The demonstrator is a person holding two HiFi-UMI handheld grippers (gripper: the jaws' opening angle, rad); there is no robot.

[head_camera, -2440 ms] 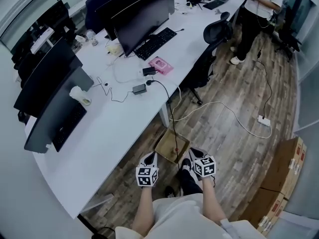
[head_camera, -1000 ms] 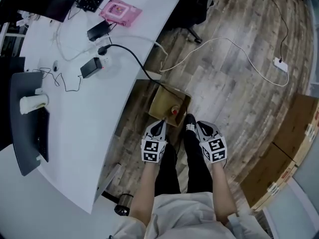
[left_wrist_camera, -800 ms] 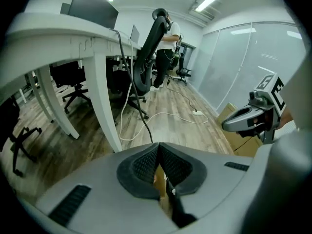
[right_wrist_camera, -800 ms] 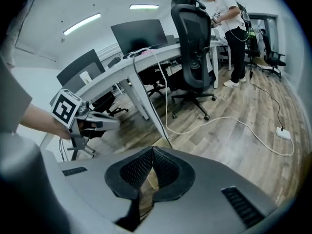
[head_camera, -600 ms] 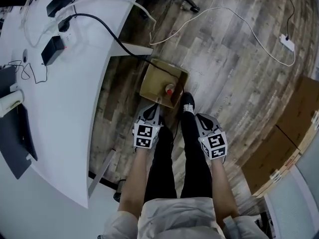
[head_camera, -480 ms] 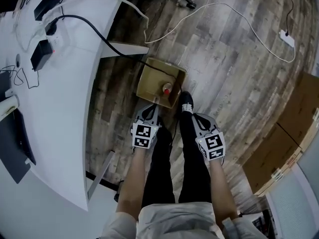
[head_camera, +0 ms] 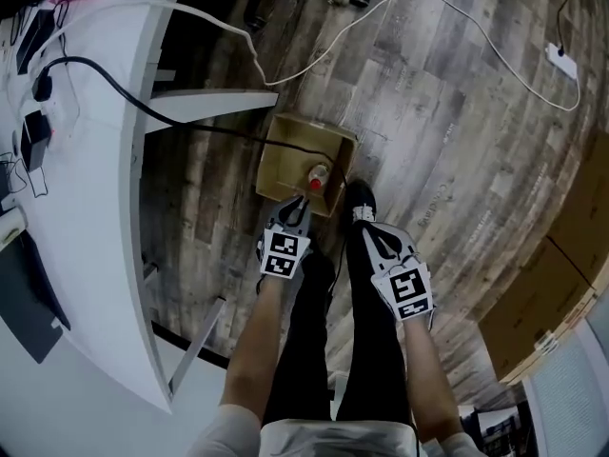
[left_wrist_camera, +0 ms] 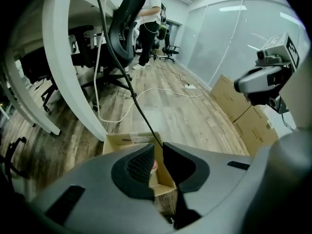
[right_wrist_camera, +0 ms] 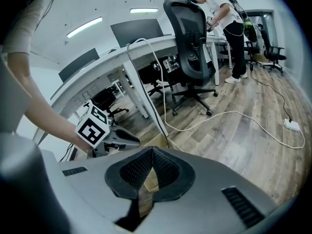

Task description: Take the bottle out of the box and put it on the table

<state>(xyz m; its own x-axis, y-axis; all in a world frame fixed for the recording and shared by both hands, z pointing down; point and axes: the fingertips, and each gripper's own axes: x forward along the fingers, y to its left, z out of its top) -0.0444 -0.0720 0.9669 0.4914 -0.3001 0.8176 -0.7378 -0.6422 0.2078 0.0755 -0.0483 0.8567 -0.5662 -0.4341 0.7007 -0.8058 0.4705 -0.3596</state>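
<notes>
**A:** Where's the bottle [head_camera: 317, 175]?

**B:** It's in the open cardboard box [head_camera: 284, 165] on the wooden floor [head_camera: 457, 160], at the middle of the head view. It stands against the box's lower right wall and has a red cap. The box sits just right of the white table [head_camera: 95, 217], and a black cable [head_camera: 105, 76] runs down from the tabletop to it.

**A:** And the left gripper [head_camera: 297, 206]?

**B:** It is right at the box's lower edge and points down into it. Its jaws have just been opening and now stand a narrow slit apart. They grip nothing. In the left gripper view the red cap shows through the slit, farther off inside the box.

**A:** The right gripper [head_camera: 362, 221]?

**B:** It is lower right of the box, beside the person's black shoe [head_camera: 361, 198]. In the right gripper view its jaw tips meet, with nothing between them.

**A:** Any writing you can read?

**B:** Nothing legible. In the left gripper view a pale label strip [left_wrist_camera: 127, 140] lies along the box's far flap, but the print is too small to read. The marker cube [head_camera: 411, 291] on each gripper bears black-and-white squares and no letters. Any print on the brown cartons [head_camera: 561, 274] at the right edge is too small to read.

**A:** Anything else on the floor?

**B:** A white cord [head_camera: 447, 12] loops across the upper part of the frame to a power strip [head_camera: 562, 62] at the upper right.
</notes>
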